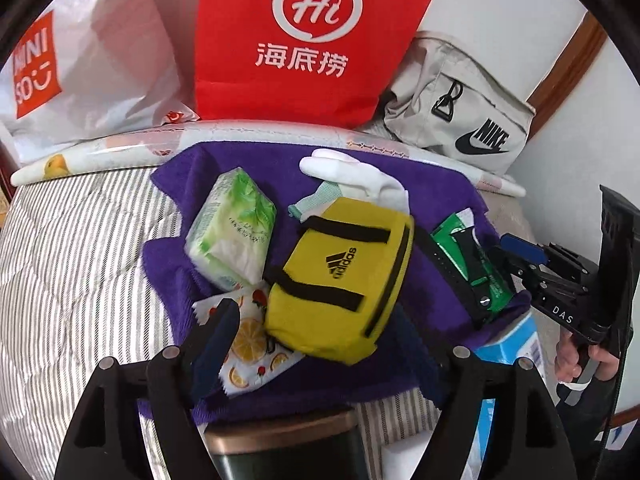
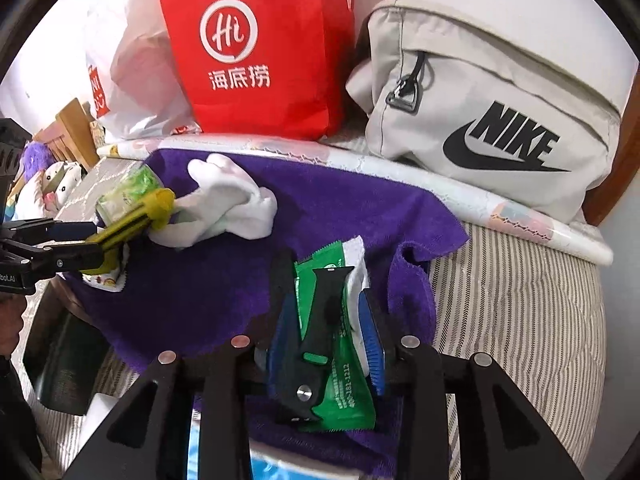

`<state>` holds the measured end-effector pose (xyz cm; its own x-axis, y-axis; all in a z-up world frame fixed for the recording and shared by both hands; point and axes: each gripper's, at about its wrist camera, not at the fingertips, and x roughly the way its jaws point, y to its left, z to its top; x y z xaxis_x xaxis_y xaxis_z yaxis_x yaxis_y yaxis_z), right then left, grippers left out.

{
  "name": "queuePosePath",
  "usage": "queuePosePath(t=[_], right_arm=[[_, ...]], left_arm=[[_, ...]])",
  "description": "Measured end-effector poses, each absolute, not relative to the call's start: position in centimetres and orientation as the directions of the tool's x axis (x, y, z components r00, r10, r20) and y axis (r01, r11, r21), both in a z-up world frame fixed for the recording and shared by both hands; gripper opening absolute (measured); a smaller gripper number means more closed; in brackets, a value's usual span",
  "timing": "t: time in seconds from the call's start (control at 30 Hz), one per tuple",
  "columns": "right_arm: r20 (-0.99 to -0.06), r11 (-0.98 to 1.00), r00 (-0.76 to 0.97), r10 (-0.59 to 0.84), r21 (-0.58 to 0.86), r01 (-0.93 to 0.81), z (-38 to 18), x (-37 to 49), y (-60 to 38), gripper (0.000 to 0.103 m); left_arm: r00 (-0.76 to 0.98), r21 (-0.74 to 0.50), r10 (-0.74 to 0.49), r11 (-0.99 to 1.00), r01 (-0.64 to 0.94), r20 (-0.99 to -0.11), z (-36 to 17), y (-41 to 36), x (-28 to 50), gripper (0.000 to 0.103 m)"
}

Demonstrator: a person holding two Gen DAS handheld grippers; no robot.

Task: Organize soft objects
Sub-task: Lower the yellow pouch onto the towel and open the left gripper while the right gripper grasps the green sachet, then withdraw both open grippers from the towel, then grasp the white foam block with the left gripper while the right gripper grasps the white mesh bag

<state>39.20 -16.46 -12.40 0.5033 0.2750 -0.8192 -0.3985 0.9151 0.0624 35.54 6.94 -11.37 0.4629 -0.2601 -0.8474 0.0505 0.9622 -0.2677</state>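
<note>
A purple towel (image 1: 432, 184) is spread on the striped bed. On it lie a green tissue pack (image 1: 232, 228), a white sock (image 1: 360, 180), a fruit-print packet (image 1: 252, 340) and a small yellow Adidas bag (image 1: 340, 280). My left gripper (image 1: 316, 312) stands open around the yellow bag, with a gap showing at the left finger (image 1: 220, 328). At the towel's right edge, my right gripper (image 2: 326, 280) is shut on a green packet (image 2: 344, 392) with a white sheet beside it. The packet fills the space between the blue pads (image 2: 374, 344).
Against the wall stand a white Miniso bag (image 1: 92, 60), a red Hi bag (image 1: 312, 40) and a beige Nike bag (image 2: 480, 100), behind a rolled sheet (image 1: 120, 148). A dark cup (image 1: 280, 448) and a blue box (image 1: 516, 344) sit at the near edge. Plush toys (image 2: 52, 184) lie far left.
</note>
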Motion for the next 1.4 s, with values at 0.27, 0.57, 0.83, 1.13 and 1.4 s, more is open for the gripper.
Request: queuePosePath(t=[0.27, 0.57, 0.83, 1.13, 1.4], right_arm=[[-0.785, 0.919, 0.547, 0.292, 0.072, -0.387, -9.4, 35.0, -17.5, 0.036], [-0.748, 0.916, 0.58, 0.323, 0.094, -0.389, -6.6, 26.8, -18.8, 0.036], [-0.738, 0.898, 0.561, 0.375, 0.14, -0.417, -6.6, 19.8, -19.2, 0.044], [-0.774, 0.874, 0.479, 0.414, 0.193, -0.446, -9.7, 14.7, -17.8, 0.045], [-0.796, 0.858, 0.429, 0.426, 0.204, -0.472, -13.0, 13.4, -14.6, 0.045]], left_arm=[[0.503, -0.29, -0.265, 0.957, 0.031, -0.823, -9.1, 8.0, 32.0, 0.076], [0.549, -0.297, -0.277, 0.953, 0.054, -0.789, -6.4, 7.3, 26.5, 0.076], [0.55, -0.289, -0.29, 0.953, 0.092, -0.783, -6.3, 5.8, 21.8, 0.076], [0.545, -0.323, -0.329, 0.94, 0.11, -0.771, -7.8, 5.3, 17.9, 0.076], [0.532, -0.3, -0.308, 0.948, 0.104, -0.789, -9.6, 5.6, 16.3, 0.076]])
